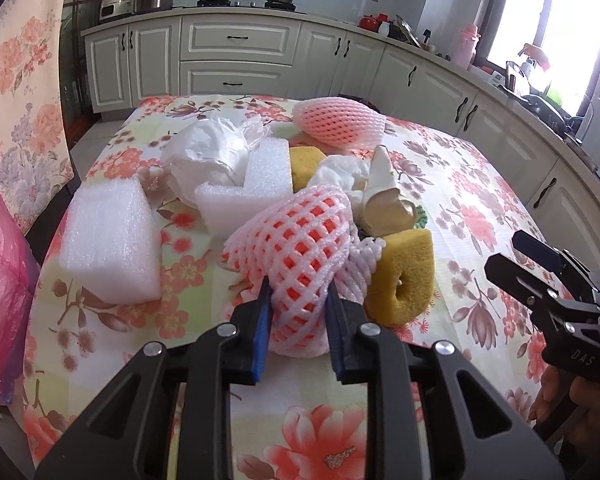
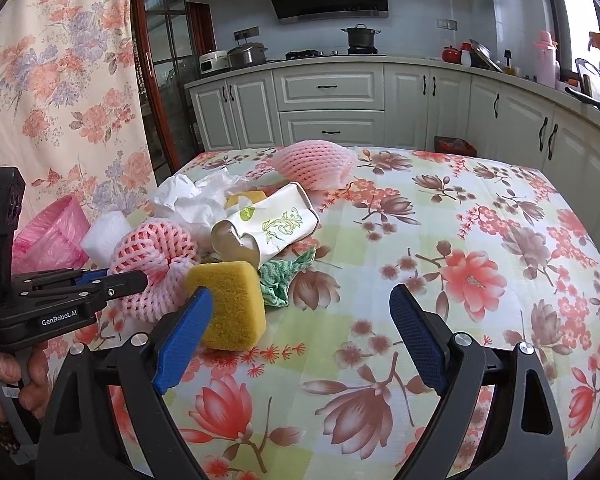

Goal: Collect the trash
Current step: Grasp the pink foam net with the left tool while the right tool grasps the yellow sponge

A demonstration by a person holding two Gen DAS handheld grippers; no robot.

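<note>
Currently, left wrist view: left tool (image 1: 298, 292) is clenched on the foam fruit net (image 1: 300, 256) at the pile's near edge on the counter (image 1: 480, 208); lift straight up, clear of the yellow sponge (image 1: 404, 276) beside it. Right wrist view: right tool (image 2: 300, 304) hangs released, jaws wide; pink bag (image 2: 48, 236) waits left.

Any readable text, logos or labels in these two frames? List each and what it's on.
"GenRobot.AI": on the body of the left tongs, seen in the right wrist view.
"DAS": on the body of the right tongs, seen in the left wrist view.
Crushed paper cup: a green logo patch, its lettering too small to read.
</note>
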